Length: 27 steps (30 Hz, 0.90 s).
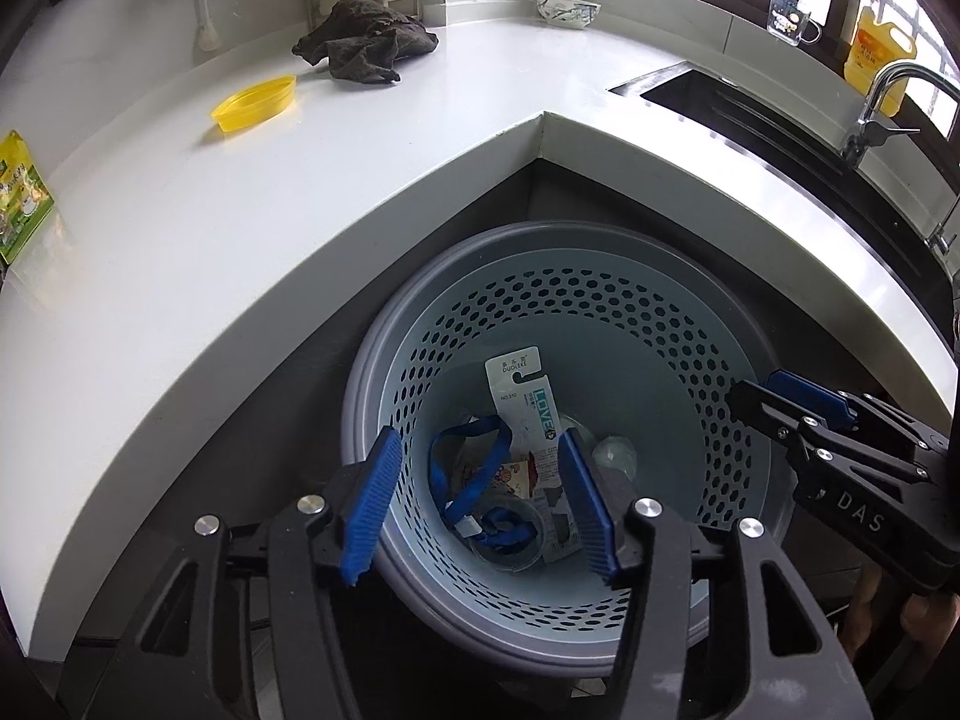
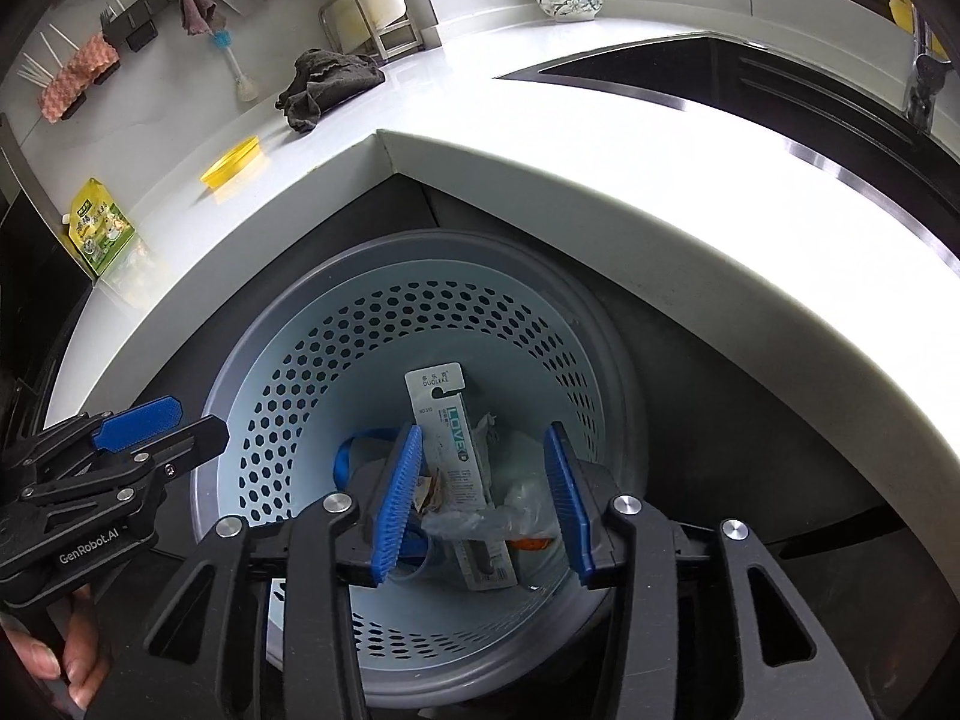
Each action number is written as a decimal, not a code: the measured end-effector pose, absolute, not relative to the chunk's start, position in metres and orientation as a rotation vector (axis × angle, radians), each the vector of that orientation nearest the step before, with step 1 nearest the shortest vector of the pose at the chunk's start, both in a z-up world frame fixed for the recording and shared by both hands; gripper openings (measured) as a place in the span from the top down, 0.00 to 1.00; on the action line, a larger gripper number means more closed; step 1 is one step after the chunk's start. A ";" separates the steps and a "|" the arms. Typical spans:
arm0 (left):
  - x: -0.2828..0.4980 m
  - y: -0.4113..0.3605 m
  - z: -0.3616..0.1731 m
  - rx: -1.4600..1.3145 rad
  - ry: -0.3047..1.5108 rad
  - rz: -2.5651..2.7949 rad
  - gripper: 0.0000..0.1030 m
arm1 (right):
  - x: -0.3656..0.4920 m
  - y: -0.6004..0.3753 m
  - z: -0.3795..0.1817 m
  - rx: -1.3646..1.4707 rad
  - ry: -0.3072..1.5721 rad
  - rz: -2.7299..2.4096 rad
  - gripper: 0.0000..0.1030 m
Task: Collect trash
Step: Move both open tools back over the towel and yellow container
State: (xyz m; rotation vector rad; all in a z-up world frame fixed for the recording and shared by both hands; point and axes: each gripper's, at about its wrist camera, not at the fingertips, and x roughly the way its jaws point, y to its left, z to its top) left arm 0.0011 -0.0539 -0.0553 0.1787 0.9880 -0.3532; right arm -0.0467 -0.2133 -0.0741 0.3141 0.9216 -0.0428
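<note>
With both claws, left (image 1: 477,504) and right (image 2: 483,495), gaping empty above the bin (image 1: 690,324), trash (image 1: 522,414) already inside; yellow lid (image 1: 255,103) and packet (image 1: 21,195) possibly left on bench (image 1: 300,192).

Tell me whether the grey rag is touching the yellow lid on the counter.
Apart. In the left wrist view, bare white counter shows between the grey rag and the yellow lid; the right wrist view shows the same gap.
</note>
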 end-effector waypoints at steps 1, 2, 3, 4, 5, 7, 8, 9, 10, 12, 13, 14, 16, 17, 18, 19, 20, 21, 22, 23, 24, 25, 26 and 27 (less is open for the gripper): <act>0.001 -0.054 -0.055 0.180 0.987 -0.351 0.47 | -0.047 -0.213 -0.074 0.316 0.919 -0.045 0.53; 0.001 -0.054 -0.055 0.180 0.987 -0.349 0.47 | -0.047 -0.214 -0.074 0.319 0.919 -0.047 0.52; 0.001 -0.053 -0.055 0.180 0.987 -0.348 0.47 | -0.047 -0.214 -0.074 0.321 0.920 -0.046 0.51; 0.001 -0.053 -0.055 0.179 0.988 -0.347 0.46 | -0.048 -0.214 -0.074 0.322 0.919 -0.046 0.51; 0.001 -0.053 -0.054 0.179 0.987 -0.346 0.45 | -0.048 -0.215 -0.073 0.321 0.919 -0.046 0.51; 0.000 -0.053 -0.054 0.179 0.984 -0.345 0.43 | -0.048 -0.215 -0.074 0.321 0.920 -0.046 0.51; 0.001 -0.052 -0.054 0.179 0.983 -0.345 0.43 | -0.048 -0.215 -0.074 0.322 0.920 -0.046 0.51; 0.000 -0.052 -0.054 0.180 0.982 -0.345 0.42 | -0.048 -0.215 -0.074 0.323 0.919 -0.046 0.50; 0.000 -0.053 -0.053 0.181 0.981 -0.343 0.41 | -0.048 -0.215 -0.073 0.323 0.919 -0.046 0.49; 0.000 -0.052 -0.053 0.180 0.979 -0.337 0.35 | -0.049 -0.215 -0.073 0.324 0.916 -0.050 0.47; 0.000 -0.051 -0.053 0.177 0.977 -0.333 0.35 | -0.049 -0.215 -0.073 0.325 0.912 -0.052 0.46; 0.000 -0.051 -0.052 0.174 0.976 -0.331 0.34 | -0.050 -0.215 -0.072 0.328 0.907 -0.054 0.46; 0.000 -0.049 -0.051 0.167 0.975 -0.327 0.32 | -0.051 -0.216 -0.070 0.335 0.896 -0.056 0.44; 0.000 -0.048 -0.050 0.164 0.972 -0.323 0.27 | -0.052 -0.216 -0.069 0.336 0.888 -0.058 0.43; 0.000 -0.047 -0.049 0.161 0.968 -0.319 0.24 | -0.052 -0.216 -0.068 0.335 0.880 -0.061 0.42; 0.000 -0.047 -0.048 0.159 0.963 -0.316 0.23 | -0.053 -0.216 -0.067 0.333 0.870 -0.063 0.40; 0.000 -0.046 -0.047 0.156 0.960 -0.313 0.23 | -0.054 -0.216 -0.065 0.330 0.860 -0.066 0.39; 0.000 -0.045 -0.046 0.152 0.959 -0.312 0.22 | -0.055 -0.216 -0.064 0.326 0.853 -0.068 0.39; 0.000 -0.045 -0.045 0.148 0.960 -0.312 0.22 | -0.055 -0.216 -0.064 0.323 0.850 -0.068 0.39; 0.000 -0.044 -0.045 0.146 0.960 -0.312 0.22 | -0.055 -0.215 -0.064 0.321 0.848 -0.068 0.39; 0.000 -0.044 -0.044 0.146 0.959 -0.312 0.21 | -0.056 -0.215 -0.064 0.318 0.847 -0.068 0.39; 0.000 -0.044 -0.044 0.147 0.957 -0.311 0.21 | -0.056 -0.214 -0.064 0.315 0.844 -0.069 0.39; -0.001 -0.044 -0.043 0.149 0.954 -0.309 0.19 | -0.057 -0.214 -0.063 0.313 0.841 -0.070 0.39; -0.001 -0.044 -0.043 0.150 0.951 -0.308 0.18 | -0.057 -0.214 -0.063 0.312 0.837 -0.070 0.38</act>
